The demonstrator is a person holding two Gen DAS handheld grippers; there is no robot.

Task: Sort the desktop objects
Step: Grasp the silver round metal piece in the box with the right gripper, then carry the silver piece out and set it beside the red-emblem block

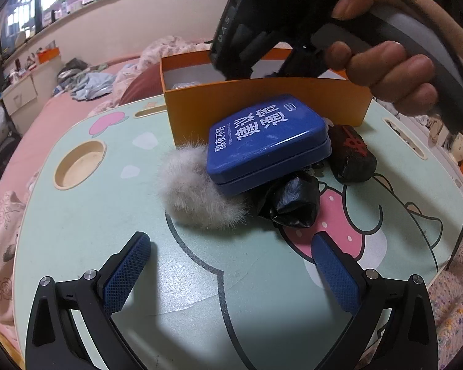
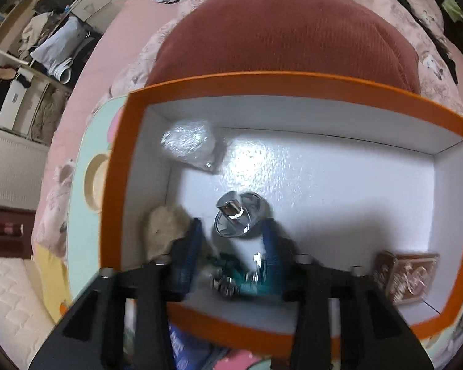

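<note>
Lift right gripper (image 2: 231, 240), jaws parted and empty, straight out of orange cardboard box (image 2: 293, 81), clearing shiny metal knob (image 2: 236, 214).

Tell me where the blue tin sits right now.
In the left wrist view the blue tin sits mid-table before the orange box, overlapping the white fur ball and black bag.

Pink bed (image 1: 46, 129) w/ rumpled bedding, white drawer unit (image 1: 20, 94) at left, windows (image 1: 31, 3) lit behind.
</note>
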